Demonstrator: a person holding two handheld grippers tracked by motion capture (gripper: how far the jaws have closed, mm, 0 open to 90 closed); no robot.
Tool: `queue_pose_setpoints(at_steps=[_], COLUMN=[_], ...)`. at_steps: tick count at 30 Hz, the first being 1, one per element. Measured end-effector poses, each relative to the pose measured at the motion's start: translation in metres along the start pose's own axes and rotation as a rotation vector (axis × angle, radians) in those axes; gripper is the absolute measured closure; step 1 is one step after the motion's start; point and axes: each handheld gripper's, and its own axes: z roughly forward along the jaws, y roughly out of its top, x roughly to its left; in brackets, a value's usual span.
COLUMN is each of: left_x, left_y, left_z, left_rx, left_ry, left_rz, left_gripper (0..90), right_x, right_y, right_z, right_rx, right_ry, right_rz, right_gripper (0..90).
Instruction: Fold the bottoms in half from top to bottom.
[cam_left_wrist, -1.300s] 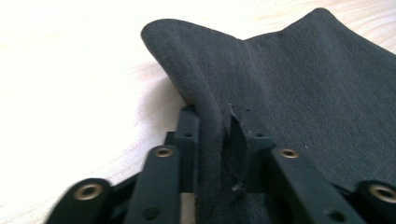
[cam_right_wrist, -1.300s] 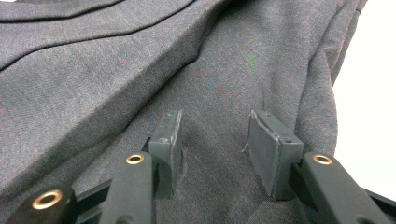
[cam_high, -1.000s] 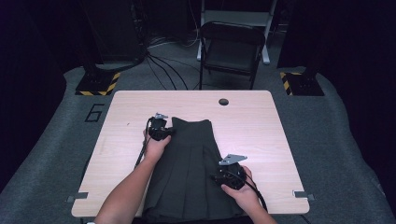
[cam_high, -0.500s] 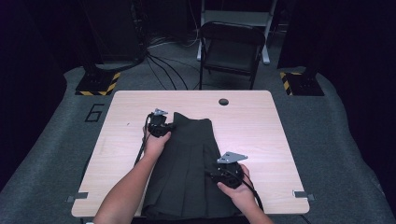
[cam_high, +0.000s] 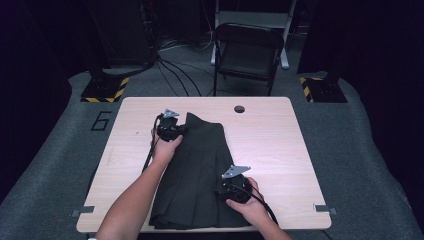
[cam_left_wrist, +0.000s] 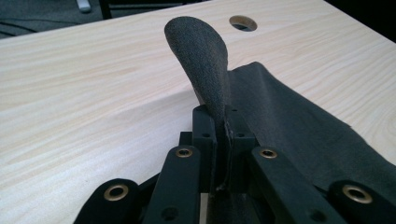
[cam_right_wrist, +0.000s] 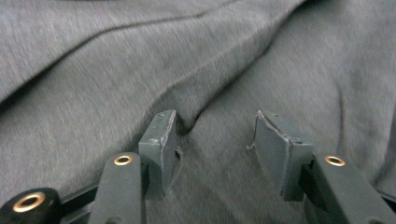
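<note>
Dark skirt (cam_high: 200, 175) lies flat mid-table (cam_high: 280, 150), hem toward person. Left gripper (cam_high: 172, 131) clamps far corner, cloth tip sticking up. Right gripper (cam_high: 235, 186) jaws spread wide, pressing pleats. Advice: pinch one fold fully, keep corner taut, avoid dragging.

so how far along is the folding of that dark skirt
Done: the dark skirt lies spread lengthwise on the table, pleated hem nearest the person. In hand: the left gripper is shut on the skirt's far corner, a flap of cloth standing up from its jaws; the right gripper sits open over the cloth near the right edge, gripping nothing. Left, probably: close the right one and make the fold, since none is visible yet.
</note>
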Motion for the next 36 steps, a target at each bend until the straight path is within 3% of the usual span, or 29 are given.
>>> queue_pose_setpoints(at_steps=[3, 6, 10, 19, 24, 31, 36], left_x=[-0.005, -0.012, -0.022, -0.043, -0.054, -0.058, -0.066], left_y=[0.001, 0.003, 0.005, 0.007, 0.008, 0.012, 0.007], left_z=[-0.004, -0.009, -0.016, -0.024, -0.032, -0.046, -0.053], left_rx=[-0.007, -0.028, -0.034, -0.064, -0.085, -0.119, -0.121], left_ry=[-0.012, -0.037, -0.073, -0.139, -0.167, -0.181, -0.213], left_rz=[0.03, 0.035, 0.073, 0.104, 0.148, 0.169, 0.193], left_gripper=[85.3, 85.3, 85.4, 85.4, 85.4, 85.5, 85.5], right_x=[-0.005, -0.007, -0.006, -0.008, -0.007, -0.007, -0.007], right_y=[-0.002, -0.003, -0.003, -0.004, -0.004, -0.004, -0.005], right_z=[0.001, 0.001, 0.001, 0.001, 0.001, 0.001, 0.002], right_rx=[0.007, 0.011, 0.005, 0.007, 0.007, 0.001, -0.008], right_ry=[-0.003, 0.006, -0.004, 0.004, 0.008, 0.0, -0.002], right_rz=[-0.009, -0.003, 0.016, 0.021, 0.036, 0.039, 0.054], right_gripper=[48.6, 48.8, 48.7, 48.8, 48.8, 48.8, 48.9])
